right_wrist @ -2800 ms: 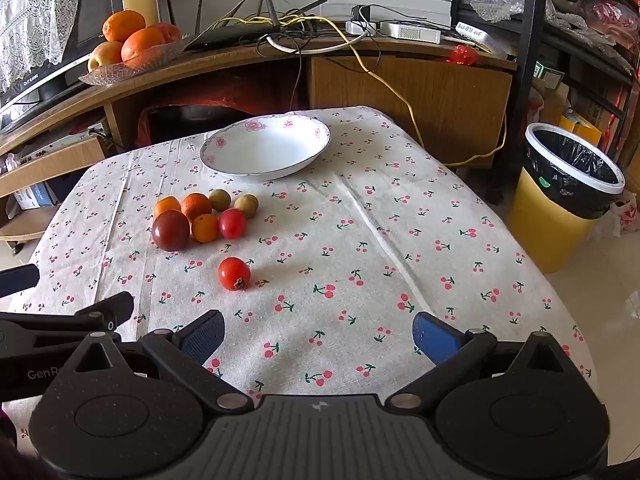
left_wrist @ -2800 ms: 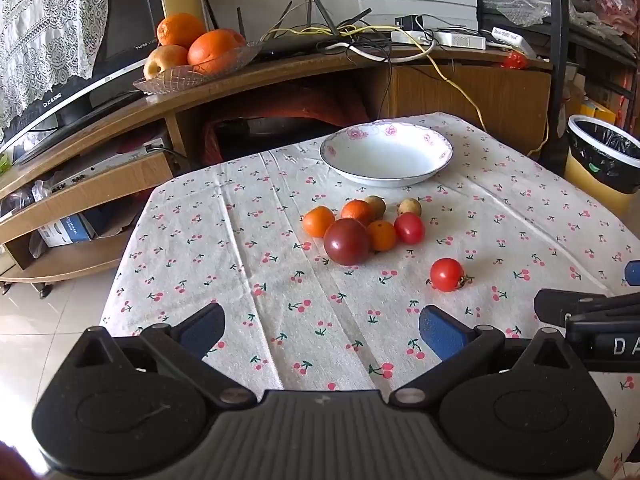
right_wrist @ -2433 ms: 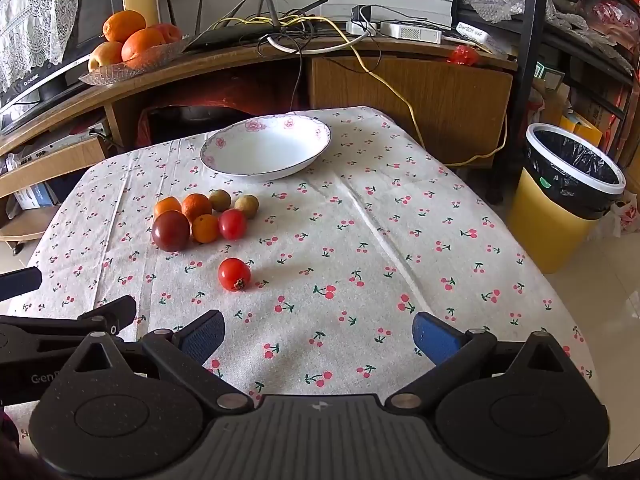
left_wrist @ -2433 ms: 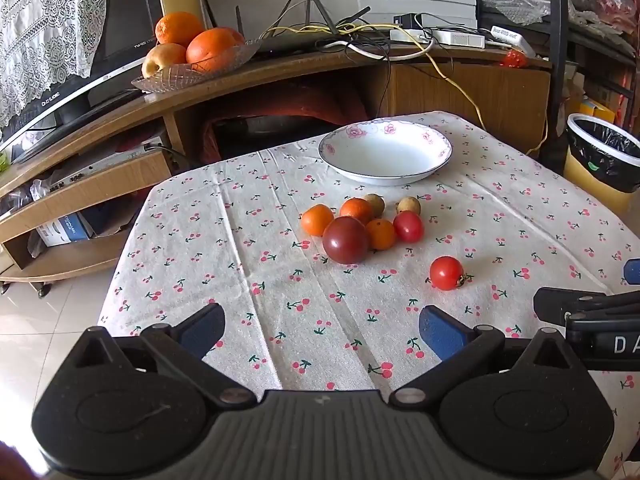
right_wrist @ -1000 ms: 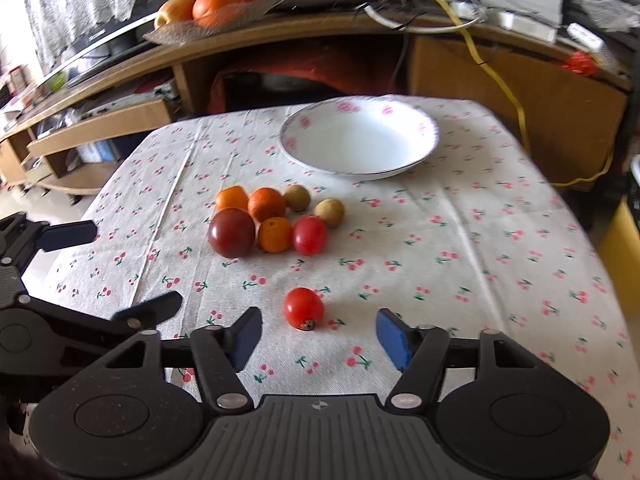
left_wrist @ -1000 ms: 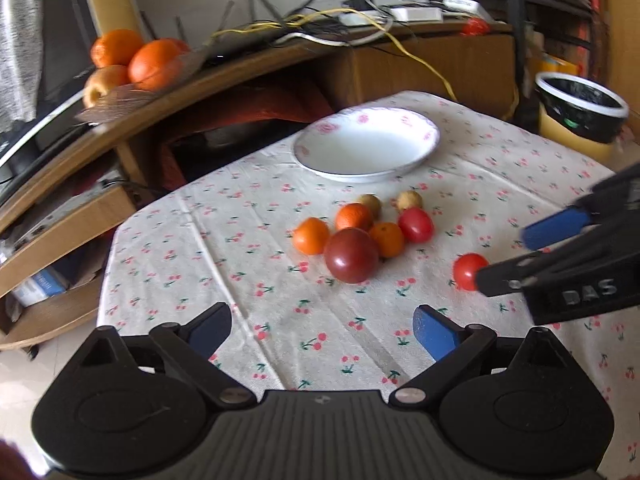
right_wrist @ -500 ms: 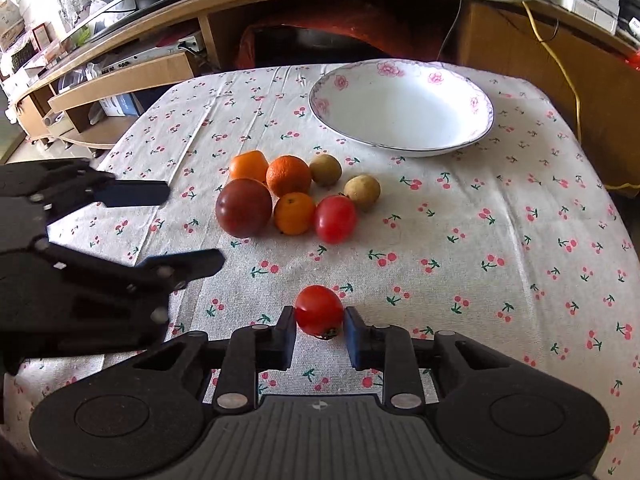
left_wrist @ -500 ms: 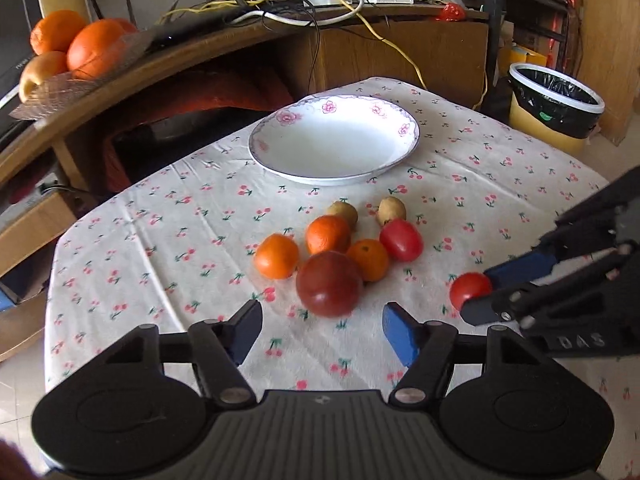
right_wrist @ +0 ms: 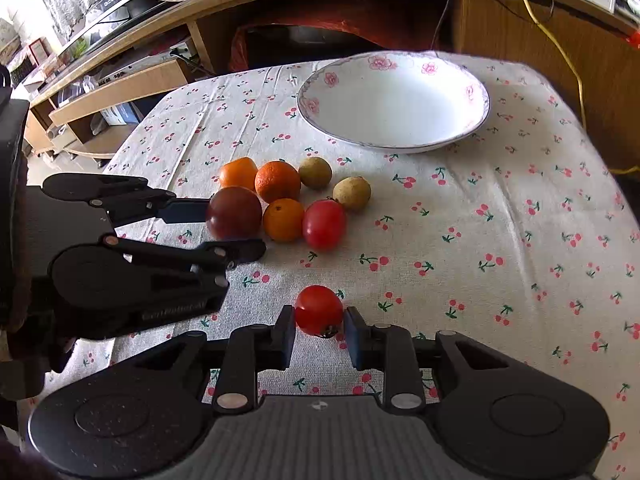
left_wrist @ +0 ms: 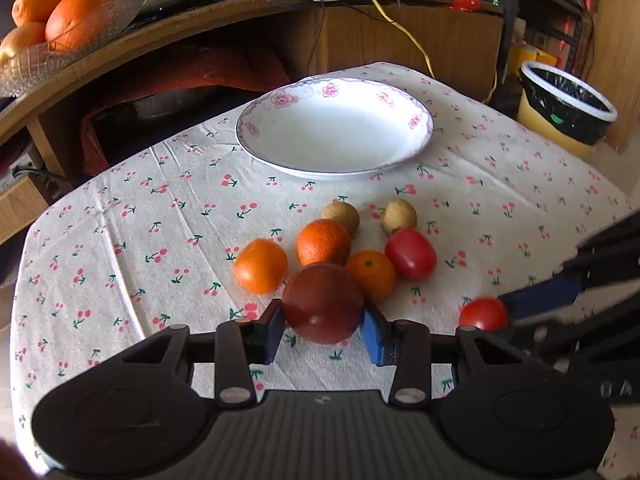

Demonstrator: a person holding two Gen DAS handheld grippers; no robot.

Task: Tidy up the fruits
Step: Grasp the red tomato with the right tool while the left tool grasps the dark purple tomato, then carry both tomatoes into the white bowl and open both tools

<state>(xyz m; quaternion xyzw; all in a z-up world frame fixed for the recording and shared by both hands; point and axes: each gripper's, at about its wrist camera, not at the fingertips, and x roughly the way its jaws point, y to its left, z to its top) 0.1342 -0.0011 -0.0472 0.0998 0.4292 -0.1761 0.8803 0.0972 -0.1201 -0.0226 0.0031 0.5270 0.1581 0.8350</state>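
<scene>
Grasp step: left gripper (left_wrist: 323, 330), jaws just closing, clamps the dark plum (left_wrist: 323, 303) at the near edge of the fruit cluster, right gripper (right_wrist: 319, 330) clenched on the lone red tomato (right_wrist: 319, 309) still on the tablecloth (right_wrist: 500, 240); next, I'd say, lift both clear and carry to the empty white bowl (right_wrist: 394, 100).

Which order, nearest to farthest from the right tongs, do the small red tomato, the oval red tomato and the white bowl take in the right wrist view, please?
1. Small red tomato, between the right tongs.
2. Oval red tomato, mid-table.
3. White bowl, far side.
</scene>
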